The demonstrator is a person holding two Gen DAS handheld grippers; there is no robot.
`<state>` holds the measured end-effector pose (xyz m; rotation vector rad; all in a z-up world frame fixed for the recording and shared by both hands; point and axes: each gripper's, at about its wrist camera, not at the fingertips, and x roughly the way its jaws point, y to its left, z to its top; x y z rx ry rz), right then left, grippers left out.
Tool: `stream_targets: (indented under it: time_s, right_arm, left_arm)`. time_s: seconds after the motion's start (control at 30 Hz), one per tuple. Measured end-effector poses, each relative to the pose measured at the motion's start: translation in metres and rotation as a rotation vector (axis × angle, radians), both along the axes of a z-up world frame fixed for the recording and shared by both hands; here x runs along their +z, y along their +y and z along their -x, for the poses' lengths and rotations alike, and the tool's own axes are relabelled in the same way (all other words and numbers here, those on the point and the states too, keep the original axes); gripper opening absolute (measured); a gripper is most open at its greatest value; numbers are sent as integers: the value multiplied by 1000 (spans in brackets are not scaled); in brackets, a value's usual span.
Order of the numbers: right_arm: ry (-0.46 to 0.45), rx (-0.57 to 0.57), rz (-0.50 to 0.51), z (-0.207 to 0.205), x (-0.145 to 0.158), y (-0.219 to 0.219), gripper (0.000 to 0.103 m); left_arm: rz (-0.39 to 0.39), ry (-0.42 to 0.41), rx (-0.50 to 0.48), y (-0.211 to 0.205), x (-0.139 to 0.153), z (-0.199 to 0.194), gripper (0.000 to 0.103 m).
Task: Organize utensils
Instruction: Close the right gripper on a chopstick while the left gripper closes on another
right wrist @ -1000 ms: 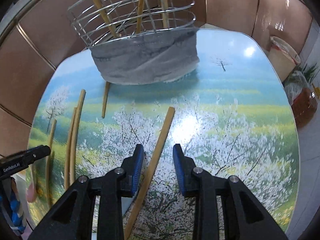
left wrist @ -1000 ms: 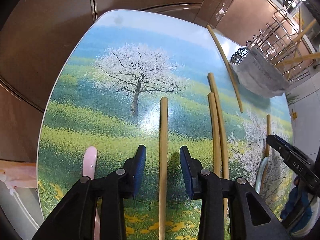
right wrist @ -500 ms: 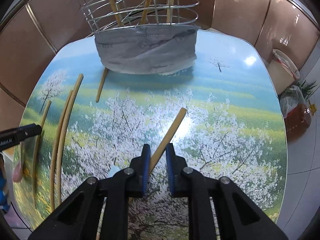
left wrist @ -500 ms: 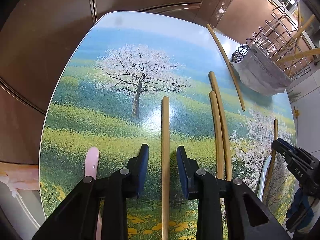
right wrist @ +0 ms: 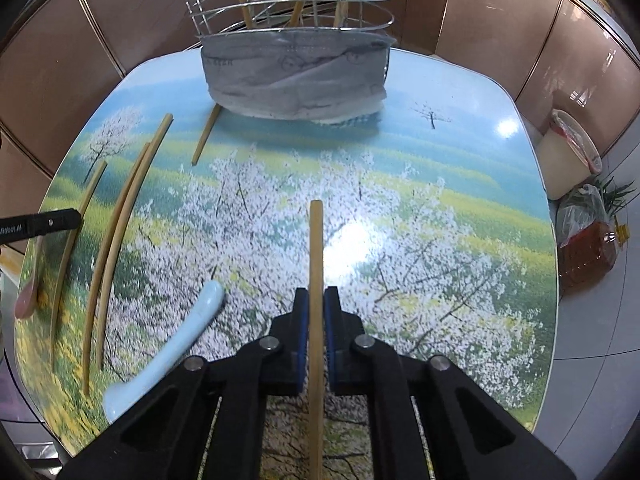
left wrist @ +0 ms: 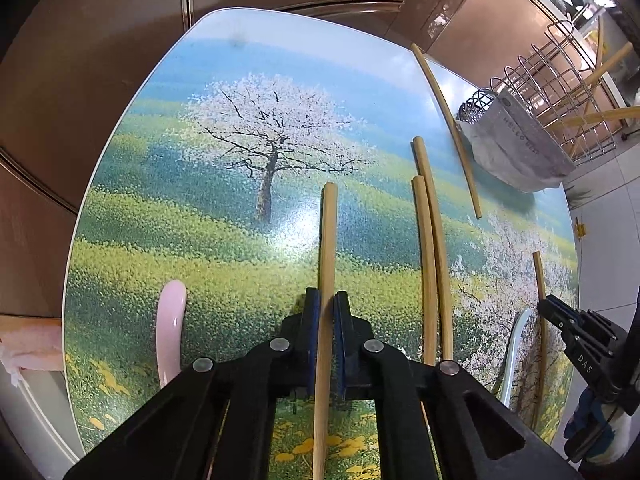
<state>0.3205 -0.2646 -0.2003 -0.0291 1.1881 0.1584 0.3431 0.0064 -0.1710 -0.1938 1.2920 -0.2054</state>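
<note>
In the left wrist view my left gripper (left wrist: 327, 304) is closing its jaws, and the blue pads press a bamboo chopstick (left wrist: 329, 240) lying on the landscape-print table (left wrist: 208, 240). In the right wrist view my right gripper (right wrist: 316, 296) is likewise closing, its pads pressed on another bamboo chopstick (right wrist: 316, 248) that points away along the fingers. A wire utensil holder (right wrist: 288, 4), wrapped low down in grey cloth and holding chopsticks, stands at the table's far side. A pink spoon (left wrist: 170, 332) lies left of the left gripper; a light blue spoon (right wrist: 176, 344) lies left of the right gripper.
Several loose chopsticks lie between the two grippers: a close pair (left wrist: 430, 260) and a thin one (left wrist: 446, 120) reaching toward the holder (left wrist: 560, 92). Brown wall panels surround the table. A white bin (right wrist: 568, 152) and a bagged bottle (right wrist: 588, 248) stand on the floor at the right.
Both grippers' jaws have come together onto their chopsticks. The right gripper has rolled, so its chopstick now lies straight along the fingers instead of slanting right.
</note>
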Motion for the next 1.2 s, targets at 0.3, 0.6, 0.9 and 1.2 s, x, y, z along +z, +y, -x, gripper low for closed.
stream_targets:
  time_s: [0.3,0.6,0.9,1.2]
  right_arm:
    - [67,28,54,0,2,11,7]
    - [174,108,71,-12,3,26,7]
    - [231,199,102,-41,4,40,8]
    - [246,230,107,-79,6,55,8]
  left_arm:
    - [12,57,-46,-12,1,-4,6]
    - [-55,133,-110,-24,-1,-20,8]
    - [-81,179,-150,-33,-4,-29,8]
    - [-92,209,-173,-42,-6,-55,8]
